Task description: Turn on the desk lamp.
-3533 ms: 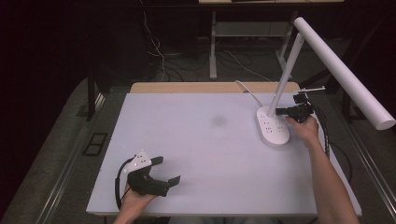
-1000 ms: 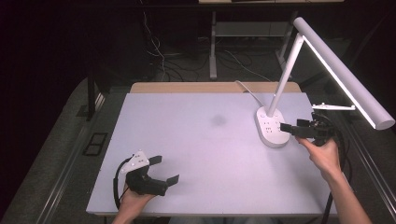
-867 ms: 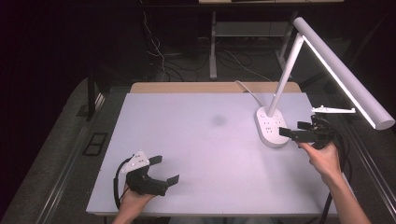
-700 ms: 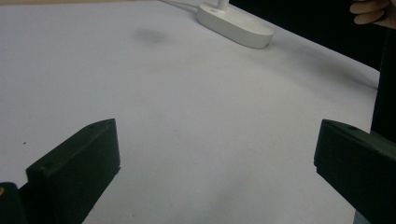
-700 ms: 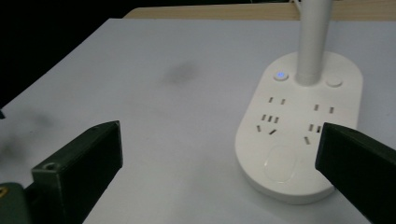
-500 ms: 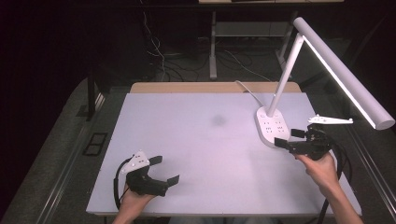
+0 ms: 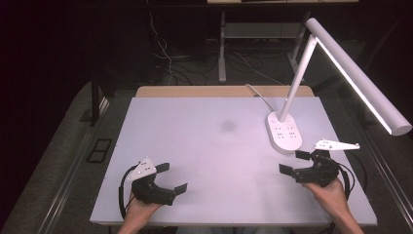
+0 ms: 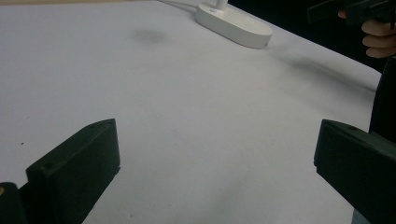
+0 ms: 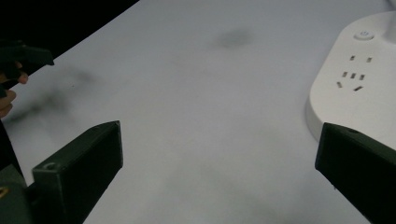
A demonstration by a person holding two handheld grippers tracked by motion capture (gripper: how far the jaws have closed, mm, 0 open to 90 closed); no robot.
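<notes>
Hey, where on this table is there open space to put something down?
The widest bare stretch is mid-table, between the left gripper and the right gripper, running back to the far edge. The far-left corner of the table is bare too. The right side is crowded: the desk lamp's base stands just beyond the right gripper.

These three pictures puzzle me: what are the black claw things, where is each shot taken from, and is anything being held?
No robot here: a person holds a hand tool with two black jaws in each hand. The top picture looks down from above the white table; the left gripper sits near the front left, the right gripper near the front right. The other two pictures come from cameras riding on those tools, looking out between their own jaws. Both sets of jaws stand wide apart with bare tabletop between them, so nothing is held. On the table stands a lit white desk lamp, whose base carries sockets and a power button.
</notes>
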